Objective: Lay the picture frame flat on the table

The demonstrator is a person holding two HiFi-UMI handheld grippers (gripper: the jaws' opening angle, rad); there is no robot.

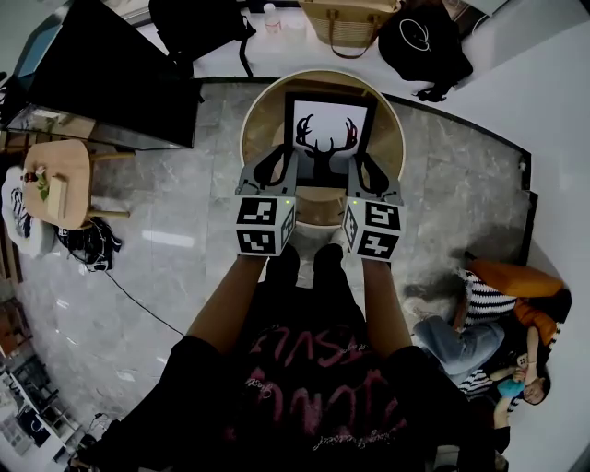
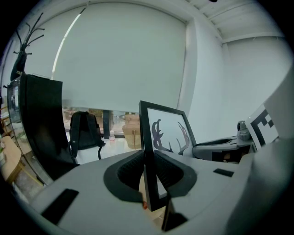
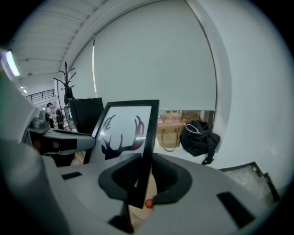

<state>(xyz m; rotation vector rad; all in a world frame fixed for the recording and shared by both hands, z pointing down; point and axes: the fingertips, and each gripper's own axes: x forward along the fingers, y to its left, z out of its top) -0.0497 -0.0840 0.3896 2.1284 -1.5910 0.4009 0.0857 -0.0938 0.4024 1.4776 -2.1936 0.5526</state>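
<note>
Though clamped edgewise by the left gripper [image 1: 280,169] and right gripper [image 1: 367,171], the antler-print picture frame [image 1: 327,129] is held upright, not yet laid on the round table [image 1: 254,120].

There is one picture frame [image 1: 329,138] and one round table [image 1: 251,124]. There are two grippers, the left gripper [image 1: 274,167] and the right gripper [image 1: 369,171]. There are two black bags, a backpack [image 1: 198,26] and a soft bag [image 1: 426,41]. There is one woven bag [image 1: 348,23] and one small bottle [image 1: 271,17].
</note>
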